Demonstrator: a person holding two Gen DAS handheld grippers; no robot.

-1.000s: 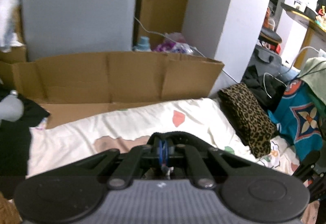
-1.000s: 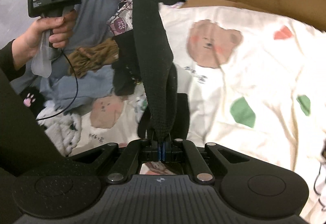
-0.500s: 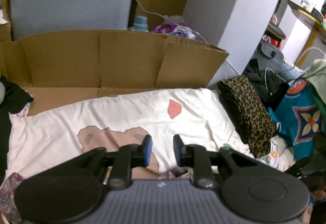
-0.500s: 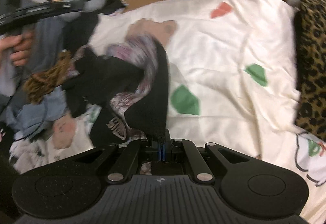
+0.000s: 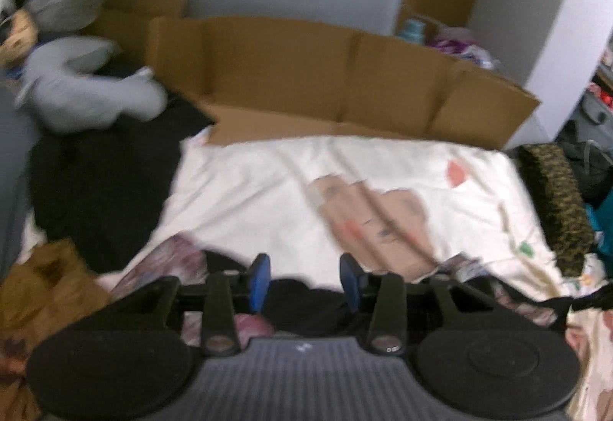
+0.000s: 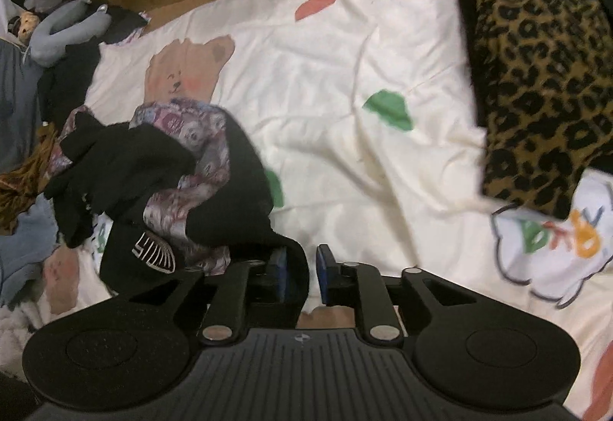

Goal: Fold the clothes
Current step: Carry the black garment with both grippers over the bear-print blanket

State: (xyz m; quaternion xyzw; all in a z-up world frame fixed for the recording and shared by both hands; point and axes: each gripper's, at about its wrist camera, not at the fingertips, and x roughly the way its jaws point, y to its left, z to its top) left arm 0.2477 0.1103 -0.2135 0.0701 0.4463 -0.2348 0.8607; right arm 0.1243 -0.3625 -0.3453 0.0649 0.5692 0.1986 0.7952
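Note:
A black garment with a purple patterned lining [image 6: 184, 160] lies crumpled in a heap on the cream bear-print sheet [image 6: 345, 57]. My right gripper [image 6: 302, 271] is open at the heap's near edge, and a loose fold of the black cloth still lies between its blue pads [image 6: 323, 269]. In the left wrist view, my left gripper [image 5: 305, 283] is open just above the same black garment [image 5: 302, 306], with nothing held between its fingers. That view is blurred.
A folded leopard-print garment [image 6: 536, 76] lies at the sheet's right edge. Flattened cardboard [image 5: 325, 76] stands behind the bed. A grey plush [image 5: 88, 91], dark clothes [image 5: 103, 183] and a brown fuzzy item [image 6: 23, 176] are piled on the left.
The black garment hung stretched between both shut grippers. The left one let go and opened wide, then the right one opened, and the garment dropped into a heap on the sheet.

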